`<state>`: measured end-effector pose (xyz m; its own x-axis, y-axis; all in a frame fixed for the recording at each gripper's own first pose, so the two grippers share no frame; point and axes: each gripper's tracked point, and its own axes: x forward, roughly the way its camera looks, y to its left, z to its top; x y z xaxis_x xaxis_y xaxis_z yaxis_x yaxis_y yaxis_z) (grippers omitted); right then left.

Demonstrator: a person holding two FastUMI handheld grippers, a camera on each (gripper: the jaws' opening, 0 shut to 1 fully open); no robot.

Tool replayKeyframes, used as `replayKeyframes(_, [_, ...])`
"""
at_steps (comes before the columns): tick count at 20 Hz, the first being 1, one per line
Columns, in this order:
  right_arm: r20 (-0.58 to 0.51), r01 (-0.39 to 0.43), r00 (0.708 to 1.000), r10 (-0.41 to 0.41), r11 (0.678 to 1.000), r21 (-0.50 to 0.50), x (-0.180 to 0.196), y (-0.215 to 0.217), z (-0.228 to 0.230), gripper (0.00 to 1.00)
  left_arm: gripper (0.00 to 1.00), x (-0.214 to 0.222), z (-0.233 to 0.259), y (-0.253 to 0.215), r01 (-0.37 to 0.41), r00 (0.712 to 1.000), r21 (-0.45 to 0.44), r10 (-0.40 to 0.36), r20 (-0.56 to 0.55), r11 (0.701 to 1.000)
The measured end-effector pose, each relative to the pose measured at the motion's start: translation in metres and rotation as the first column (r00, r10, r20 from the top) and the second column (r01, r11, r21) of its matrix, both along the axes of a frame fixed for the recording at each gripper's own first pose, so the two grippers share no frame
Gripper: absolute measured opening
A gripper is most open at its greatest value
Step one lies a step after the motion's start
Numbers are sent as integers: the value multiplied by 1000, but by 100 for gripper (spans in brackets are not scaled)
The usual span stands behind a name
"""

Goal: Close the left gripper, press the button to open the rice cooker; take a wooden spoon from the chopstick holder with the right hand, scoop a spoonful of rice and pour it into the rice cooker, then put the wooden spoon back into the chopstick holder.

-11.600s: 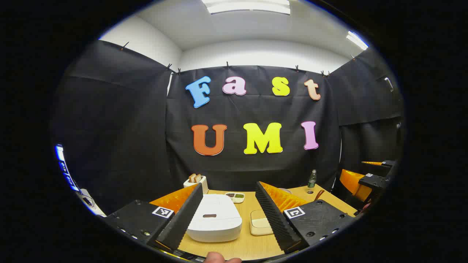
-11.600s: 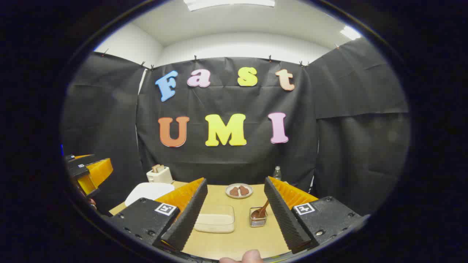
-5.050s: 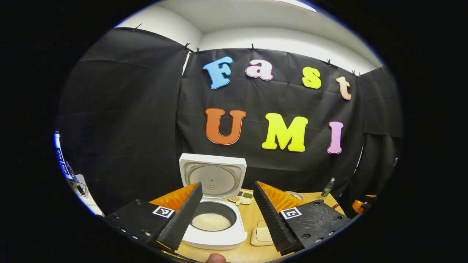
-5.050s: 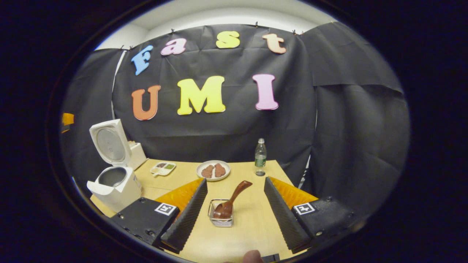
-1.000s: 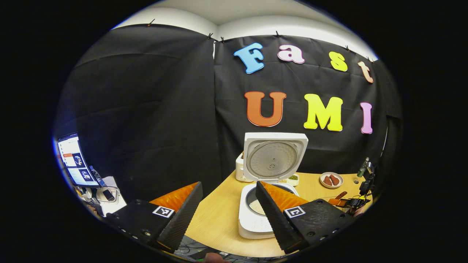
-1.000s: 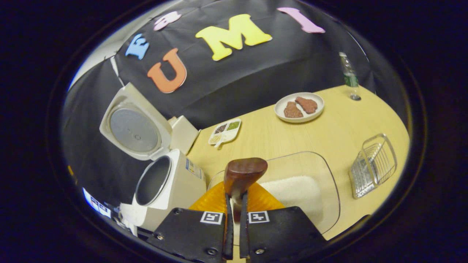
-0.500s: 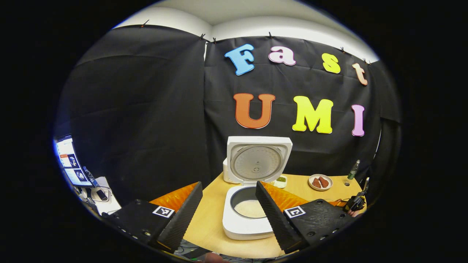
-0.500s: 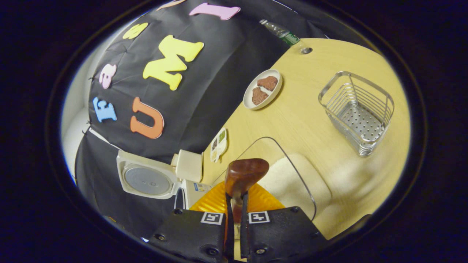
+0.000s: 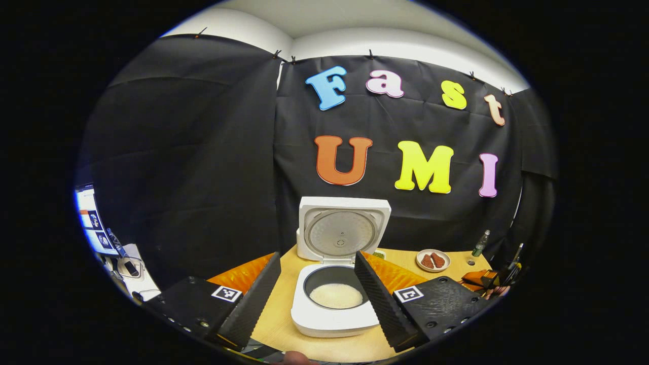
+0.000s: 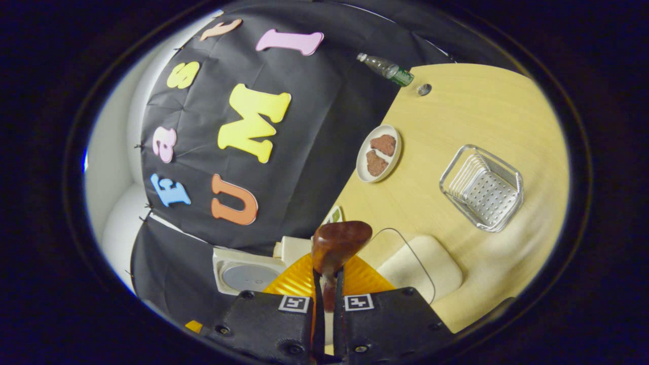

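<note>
The white rice cooker [image 9: 304,317] stands with its lid [image 9: 345,234] raised, and white rice lies in its pot [image 9: 336,295]. My left gripper [image 9: 317,258] hangs open in front of it, the pot showing between the two fingers. My right gripper [image 10: 327,276] is shut on the handle of the brown wooden spoon [image 10: 340,241]; the view is rolled hard over. The spoon's bowl shows its back, so its content is hidden. The clear rice container [image 10: 421,268] lies just beyond the spoon. The wire chopstick holder [image 10: 481,187] stands without a spoon in it.
A plate with two brown pieces [image 10: 379,153], a bottle [image 10: 388,67] and its cap [image 10: 424,89] sit toward the table's far side. A white toaster [image 10: 294,249] stands beside the cooker lid [image 10: 248,276]. A monitor [image 9: 94,223] is off the table's left.
The right gripper view has rolled further and drawn back from the rice container, spoon still held. The left gripper view has swung so the cooker sits between its fingers.
</note>
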<state>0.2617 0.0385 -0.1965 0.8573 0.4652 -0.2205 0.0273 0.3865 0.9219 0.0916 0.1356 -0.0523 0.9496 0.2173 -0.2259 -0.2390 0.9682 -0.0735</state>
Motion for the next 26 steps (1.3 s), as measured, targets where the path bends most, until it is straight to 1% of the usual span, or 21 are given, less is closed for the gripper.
replayKeyframes(4, [50, -38, 998, 36, 998, 40, -2, 26, 46, 11, 94, -6, -1, 3, 10, 1000, 31, -10, 24, 999])
replayKeyframes(7, [88, -85, 993, 80, 995, 57, -3, 64, 78, 11, 94, -13, -4, 11, 13, 999, 38, -14, 33, 999])
replayKeyframes(10, [111, -147, 984, 142, 989, 36, -2, 111, 95, 11, 94, -22, -7, 19, 17, 999, 95, -22, 48, 995])
replayKeyframes(13, [125, -188, 974, 190, 982, -23, 4, 155, 99, 12, 94, -28, -9, 22, 47, 997, 164, -56, 53, 985])
replayKeyframes(15, [131, -200, 969, 210, 976, -85, 9, 181, 98, 12, 95, -31, -13, 23, 74, 995, 180, -84, 48, 981])
replayKeyframes(16, [132, -204, 967, 219, 972, -118, 11, 193, 96, 11, 97, -33, -15, 26, 80, 995, 181, -89, 47, 980])
replayKeyframes(18, [130, -212, 963, 235, 963, -169, 15, 213, 92, 11, 95, -36, -20, 31, 89, 994, 165, -97, 45, 982])
replayKeyframes(21, [125, -223, 958, 259, 943, -245, 20, 239, 82, 12, 95, -40, -29, 44, 83, 995, 134, -89, 37, 988])
replayKeyframes(26, [116, -226, 950, 289, 897, -381, 30, 274, 66, 12, 95, -43, -38, 66, 63, 997, 94, -67, 38, 994])
